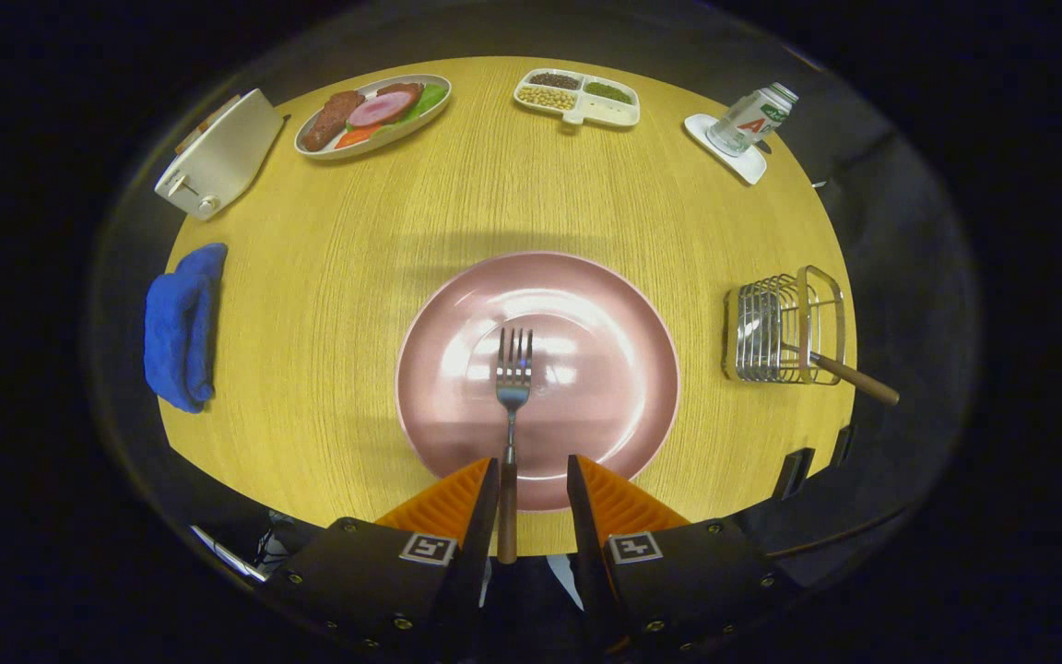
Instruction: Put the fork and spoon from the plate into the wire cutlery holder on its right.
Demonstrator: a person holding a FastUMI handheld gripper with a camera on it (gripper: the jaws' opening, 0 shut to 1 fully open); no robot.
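We judge the fork (513,387), lower centre on the plate (623,304), light, stiff and slippery, best gripped by its wooden handle between the gripper's (534,484) parted, unclamped fingers.

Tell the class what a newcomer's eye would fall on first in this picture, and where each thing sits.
First comes the pink plate mid-table, with a fork on it whose wooden handle runs back between the fingers of the open tongs, close beside the left one. To the plate's right stands the wire holder, a wooden-handled utensil already leaning out of it. A blue cloth lies to the plate's left.
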